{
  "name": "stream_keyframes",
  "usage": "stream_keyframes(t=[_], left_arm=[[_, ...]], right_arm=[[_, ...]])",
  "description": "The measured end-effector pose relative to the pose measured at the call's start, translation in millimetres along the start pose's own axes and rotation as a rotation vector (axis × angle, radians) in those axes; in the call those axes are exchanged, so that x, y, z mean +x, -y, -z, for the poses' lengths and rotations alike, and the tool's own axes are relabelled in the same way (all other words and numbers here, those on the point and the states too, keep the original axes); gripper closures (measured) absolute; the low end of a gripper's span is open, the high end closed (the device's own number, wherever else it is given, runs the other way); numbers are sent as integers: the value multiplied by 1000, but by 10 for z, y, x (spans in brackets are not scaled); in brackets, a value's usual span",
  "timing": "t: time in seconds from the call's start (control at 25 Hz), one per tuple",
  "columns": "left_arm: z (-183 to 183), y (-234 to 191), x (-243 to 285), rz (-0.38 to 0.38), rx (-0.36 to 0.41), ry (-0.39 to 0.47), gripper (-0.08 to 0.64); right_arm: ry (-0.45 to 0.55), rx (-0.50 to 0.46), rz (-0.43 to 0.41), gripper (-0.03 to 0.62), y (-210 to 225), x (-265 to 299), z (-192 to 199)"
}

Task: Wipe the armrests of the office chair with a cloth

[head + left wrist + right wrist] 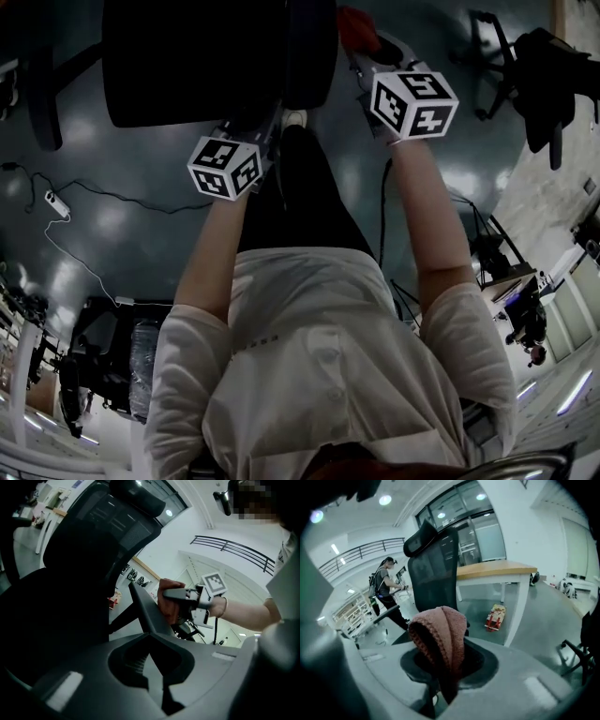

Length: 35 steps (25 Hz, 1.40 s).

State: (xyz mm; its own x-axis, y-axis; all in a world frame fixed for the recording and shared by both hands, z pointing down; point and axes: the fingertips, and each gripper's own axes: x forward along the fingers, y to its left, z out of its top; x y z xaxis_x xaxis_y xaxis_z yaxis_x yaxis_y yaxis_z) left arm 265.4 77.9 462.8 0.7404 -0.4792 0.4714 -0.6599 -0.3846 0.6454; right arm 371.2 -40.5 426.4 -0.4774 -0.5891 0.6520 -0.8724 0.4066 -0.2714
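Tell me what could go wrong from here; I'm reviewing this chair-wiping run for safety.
The cloth is only pinched at a fold by the right hand-held gripper, so rubbing the chair could tug it loose. A corded power strip lies on the floor nearby; a sideways step could snag it.

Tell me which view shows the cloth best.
The right gripper view: the cloth fills the centre, folded and pinched in the claw of the right gripper. The left gripper view shows it as a reddish bundle; the head view shows only a red scrap at the top edge.
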Motion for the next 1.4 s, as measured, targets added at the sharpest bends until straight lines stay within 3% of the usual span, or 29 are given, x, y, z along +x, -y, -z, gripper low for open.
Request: stream_keyframes(t=[0.16,0.32,0.6,0.8,0.96,1.28,1.4], left_arm=[[-14,-1,23,-3,21,-14,554],[-26,6,55,-1,22,-34,554],[-29,5,76,-8,53,-50,555],[-47,-37,66,-38,50,-42,555],[-31,-43,66,-53,50,-31,555],[-50,-62,52,-58,64,-12,555],[-44,-56,61,-51,69,-15,555]], right_arm=[[83,18,13,523,302,375,-388],[90,63,-29,523,401,629,-432],[145,200,-150,523,296,600,-342],[111,109,-191,523,188,528,-256],[104,104,-207,523,119,421,-141],[181,276,-222,523,-68,90,196],[196,301,-204,523,-141,-26,335]])
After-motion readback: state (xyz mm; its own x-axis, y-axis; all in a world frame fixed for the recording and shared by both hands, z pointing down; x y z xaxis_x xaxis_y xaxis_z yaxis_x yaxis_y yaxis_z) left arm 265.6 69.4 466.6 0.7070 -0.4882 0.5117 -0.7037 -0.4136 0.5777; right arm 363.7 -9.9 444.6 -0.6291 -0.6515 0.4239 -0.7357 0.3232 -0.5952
